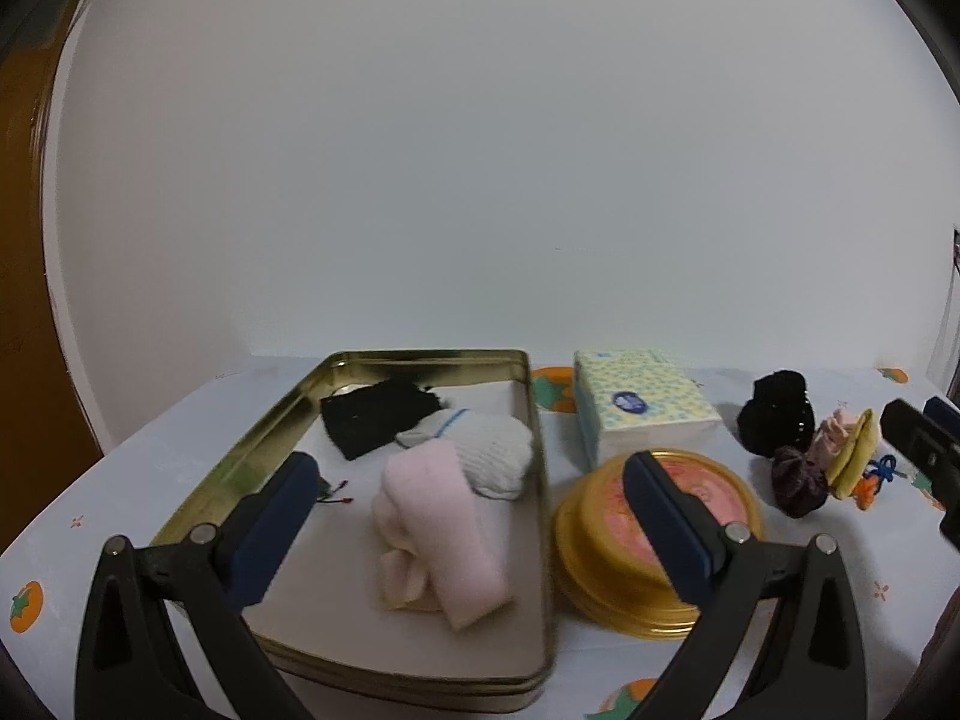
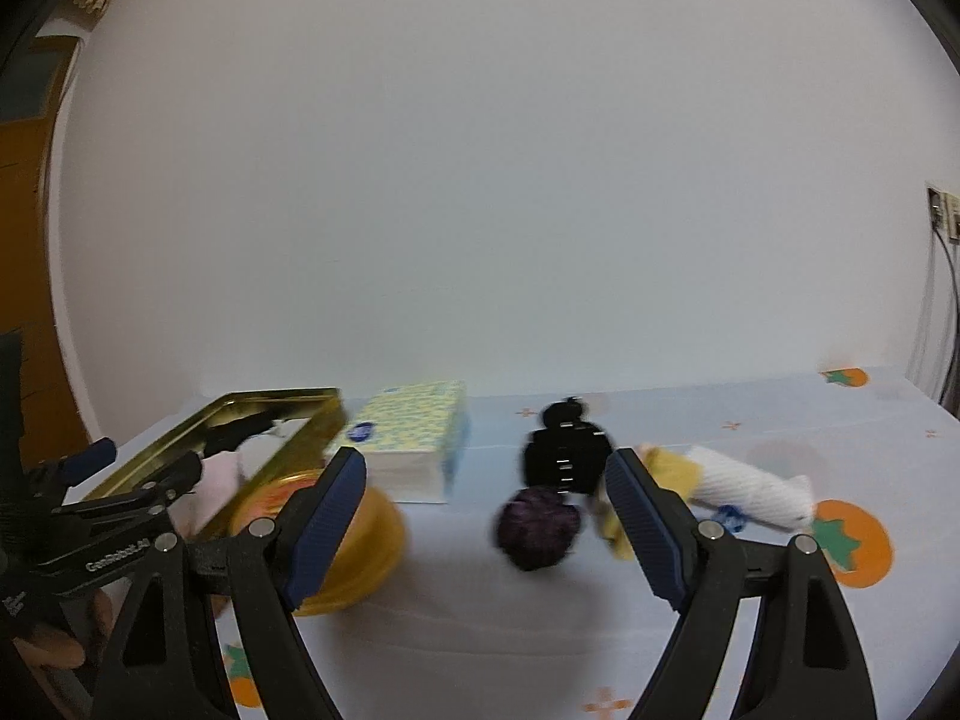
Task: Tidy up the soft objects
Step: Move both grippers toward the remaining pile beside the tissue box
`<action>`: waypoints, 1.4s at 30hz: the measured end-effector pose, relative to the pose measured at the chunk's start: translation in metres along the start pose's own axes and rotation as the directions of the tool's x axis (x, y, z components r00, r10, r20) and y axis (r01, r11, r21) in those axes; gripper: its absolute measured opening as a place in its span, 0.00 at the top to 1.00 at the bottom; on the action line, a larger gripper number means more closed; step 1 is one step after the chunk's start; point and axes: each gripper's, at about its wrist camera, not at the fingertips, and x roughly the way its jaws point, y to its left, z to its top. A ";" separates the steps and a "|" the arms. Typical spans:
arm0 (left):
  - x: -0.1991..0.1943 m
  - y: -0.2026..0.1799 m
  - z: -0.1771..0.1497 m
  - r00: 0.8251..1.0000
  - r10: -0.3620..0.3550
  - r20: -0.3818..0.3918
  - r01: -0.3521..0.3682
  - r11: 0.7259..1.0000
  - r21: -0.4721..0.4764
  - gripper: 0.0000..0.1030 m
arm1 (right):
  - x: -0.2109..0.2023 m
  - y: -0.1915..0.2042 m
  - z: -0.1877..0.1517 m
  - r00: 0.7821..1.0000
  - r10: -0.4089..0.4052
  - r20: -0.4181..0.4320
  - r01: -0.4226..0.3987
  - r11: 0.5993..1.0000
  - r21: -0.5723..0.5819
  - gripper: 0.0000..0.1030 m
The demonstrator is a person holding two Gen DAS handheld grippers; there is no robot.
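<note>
- two grippers show, both with jaws spread wide and nothing between the pads: the left gripper [image 1: 471, 498] hangs over the near end of the gold tin tray [image 1: 543, 540], the right gripper [image 2: 486, 510] over open tablecloth [image 2: 480, 630].
- nearest in the left wrist view, a pink folded sock [image 1: 432, 534] lies in the tray, its far end touching a white sock with a blue stripe [image 1: 480, 450].
- beyond these, a black cloth [image 1: 375, 417] lies at the tray's far end.
- just right of the tray sits a round gold tin with a pink lid [image 1: 654, 546], partly hidden by the left gripper's right finger.
- behind that tin stands a yellow and blue dotted tissue pack [image 1: 642, 408].
- in the right wrist view, a dark purple scrunchie [image 2: 537, 528] lies on the cloth between the fingers but ahead of them, untouched.
- just behind it is a black hair claw [image 2: 564, 456].
- to the right, partly behind the right finger, a yellow soft item [image 2: 672, 474] touches a white ribbed sock [image 2: 750, 489] lying on its side.
- a small blue thing beside the sock is too blurred to name.
- the tablecloth is pale with orange fruit prints [image 2: 852, 543].
- at the left edge, a hand [image 2: 54, 636] holds the left gripper.
</note>
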 end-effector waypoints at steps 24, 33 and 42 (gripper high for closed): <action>-0.003 -0.094 0.002 0.988 -0.157 -0.008 0.156 0.974 0.167 0.00 | -0.012 -0.123 0.009 0.980 -0.198 -0.025 0.199 0.978 0.066 0.19; 0.002 -0.157 0.005 0.958 -0.283 -0.046 0.285 0.928 0.239 0.00 | -0.014 -0.157 0.011 0.965 -0.256 -0.049 0.260 0.960 0.100 0.19; 0.047 -0.223 0.001 0.931 -0.249 -0.266 0.330 0.886 0.327 0.13 | -0.012 -0.178 0.013 0.964 -0.248 -0.097 0.260 0.956 0.138 0.19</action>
